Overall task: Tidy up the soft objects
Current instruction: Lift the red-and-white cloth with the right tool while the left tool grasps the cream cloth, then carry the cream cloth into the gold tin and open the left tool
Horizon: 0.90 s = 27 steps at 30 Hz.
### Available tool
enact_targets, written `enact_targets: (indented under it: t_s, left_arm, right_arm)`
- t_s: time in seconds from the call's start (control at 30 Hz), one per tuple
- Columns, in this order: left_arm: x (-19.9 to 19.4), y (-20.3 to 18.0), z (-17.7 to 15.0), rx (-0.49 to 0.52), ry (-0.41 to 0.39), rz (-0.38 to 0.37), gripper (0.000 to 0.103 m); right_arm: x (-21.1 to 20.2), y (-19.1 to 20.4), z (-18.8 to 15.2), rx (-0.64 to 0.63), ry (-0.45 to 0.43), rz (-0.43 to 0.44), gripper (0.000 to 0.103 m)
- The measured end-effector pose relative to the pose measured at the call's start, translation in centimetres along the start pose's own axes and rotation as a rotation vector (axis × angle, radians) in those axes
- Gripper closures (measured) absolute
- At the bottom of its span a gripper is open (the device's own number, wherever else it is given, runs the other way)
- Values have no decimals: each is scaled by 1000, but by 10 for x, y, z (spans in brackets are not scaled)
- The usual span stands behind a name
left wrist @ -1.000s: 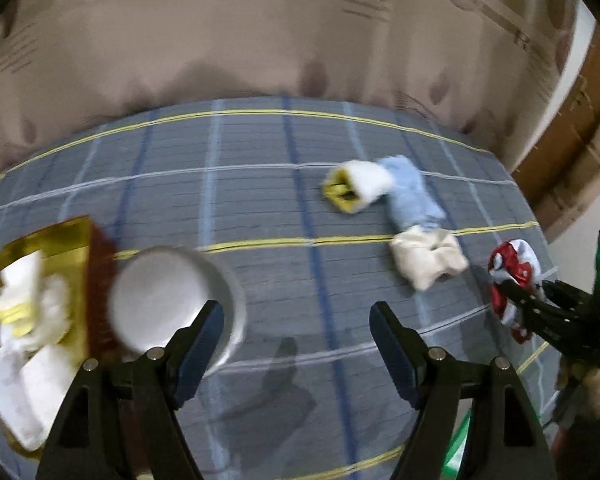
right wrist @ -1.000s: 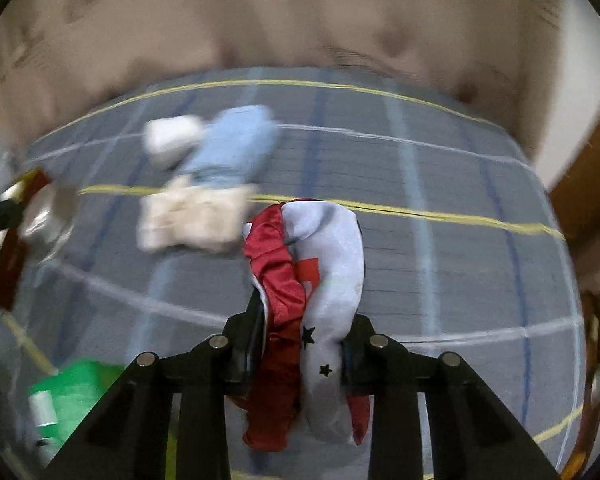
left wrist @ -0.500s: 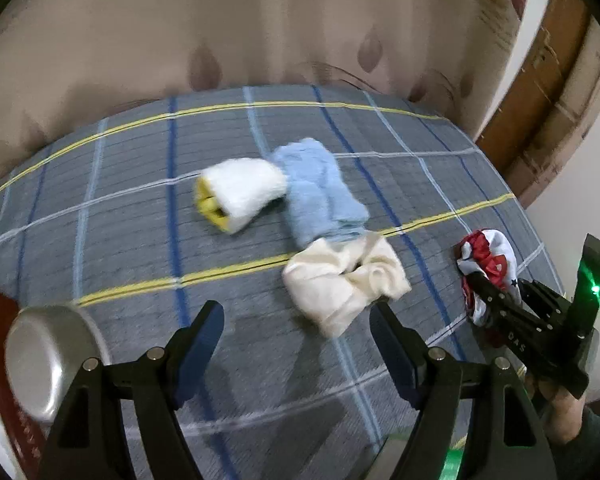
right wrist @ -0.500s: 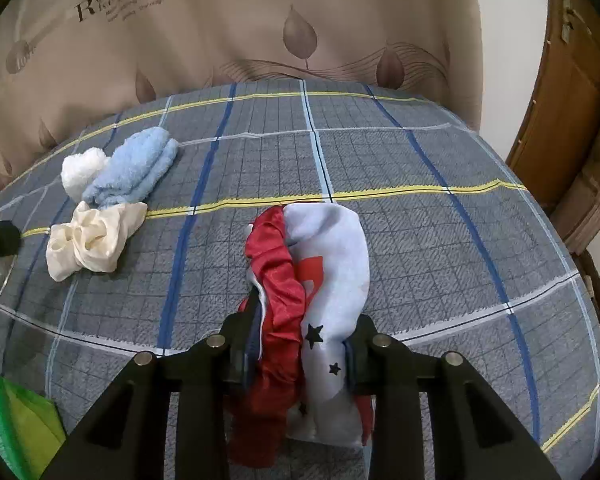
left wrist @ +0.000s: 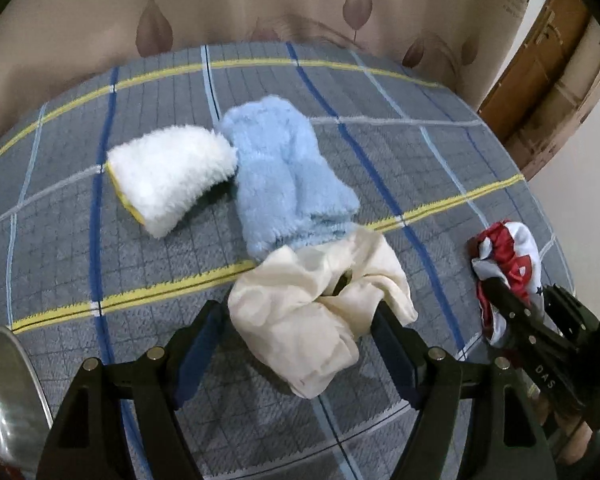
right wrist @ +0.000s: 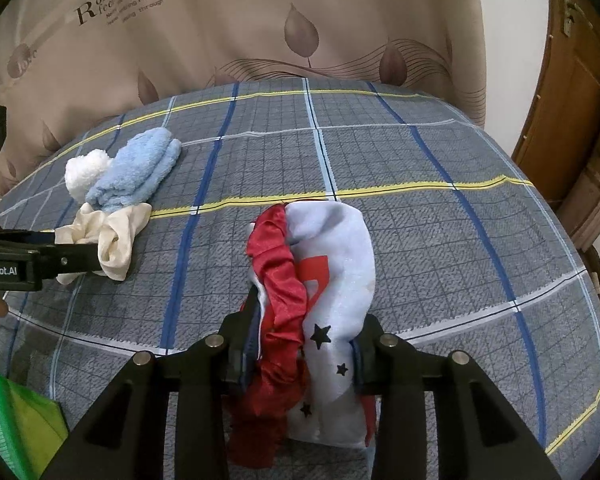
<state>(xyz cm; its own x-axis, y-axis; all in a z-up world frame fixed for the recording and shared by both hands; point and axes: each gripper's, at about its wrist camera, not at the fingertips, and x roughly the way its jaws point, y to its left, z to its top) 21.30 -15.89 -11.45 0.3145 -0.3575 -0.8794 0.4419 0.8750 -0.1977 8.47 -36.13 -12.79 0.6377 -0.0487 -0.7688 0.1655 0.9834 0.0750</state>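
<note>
Soft objects lie grouped on a grey plaid bedcover (left wrist: 380, 92) crossed by blue, yellow and white lines. A cream satin scrunchie (left wrist: 320, 312) sits nearest in the left wrist view, between the spread fingers of the left gripper (left wrist: 300, 332), whose jaws stand open on either side of it; whether the pads touch the fabric cannot be told. Just beyond the scrunchie, and touching its far edge, lies a fluffy light-blue cloth (left wrist: 288, 176), folded into a thick bundle. To the left of that, touching it, rests a white fleecy mitt (left wrist: 168, 180) with a yellow trimmed edge. In the right wrist view the same three pieces appear at far left: the scrunchie (right wrist: 112, 236), the blue cloth (right wrist: 136, 172) and the white mitt (right wrist: 86, 170). The right gripper (right wrist: 304, 344) has its jaws closed on a red and white satin cloth (right wrist: 320, 272) printed with small black stars, which bulges out ahead of the fingers over the bedcover, well to the right of the other group. A beige curtain (right wrist: 260, 20) with leaf prints hangs behind the bed, a wooden door (right wrist: 572, 92) stands at right, and a metal bowl (left wrist: 4, 396) shows at the near left edge.
</note>
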Motion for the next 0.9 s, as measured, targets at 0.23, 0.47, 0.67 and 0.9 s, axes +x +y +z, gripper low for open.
enact_targets:
  t_s: [0.23, 0.47, 0.67, 0.9]
  left_arm:
    - [0, -4, 1, 39, 20, 4, 86]
    - [-26, -8, -16, 113, -1, 18, 89]
    - [-56, 2, -32, 105, -31, 19, 89]
    - [-89, 18, -47, 68, -49, 58, 89]
  right_arm:
    - [0, 1, 0, 2, 0, 0, 67]
    - [0, 0, 0, 3, 0, 2, 66]
    - [2, 3, -1, -2, 2, 1, 66]
    - [2, 3, -1, -3, 2, -1, 65]
